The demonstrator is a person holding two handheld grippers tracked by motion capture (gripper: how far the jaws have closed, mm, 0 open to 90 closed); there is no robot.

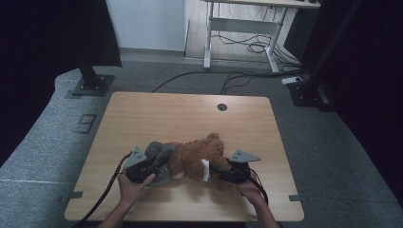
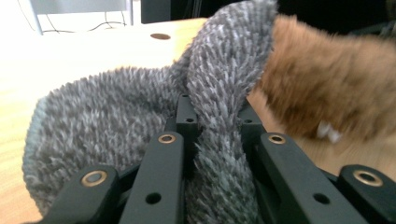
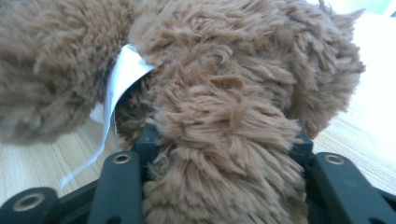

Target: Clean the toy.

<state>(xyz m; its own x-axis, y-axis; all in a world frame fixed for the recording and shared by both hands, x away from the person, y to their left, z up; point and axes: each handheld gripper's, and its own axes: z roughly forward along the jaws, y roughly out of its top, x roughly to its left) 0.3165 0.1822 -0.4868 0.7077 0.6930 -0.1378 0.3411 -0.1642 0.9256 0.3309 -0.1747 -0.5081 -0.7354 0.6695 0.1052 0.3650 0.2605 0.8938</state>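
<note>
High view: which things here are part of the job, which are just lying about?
In the job:
- brown teddy bear, one limb clamped in the right gripper
- grey fuzzy garment, pinched in the left gripper
- white tag on the bear

Lying about:
- table, only bearing them
- white desk frame behind
- floor cables

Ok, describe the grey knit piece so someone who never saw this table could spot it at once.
On the wooden table, look at the near edge, where a brown teddy bear lies between two grippers. The grey knit piece sits at the bear's left end, pinched in the left gripper. It is the one fuzzy grey thing beside brown fur.
</note>
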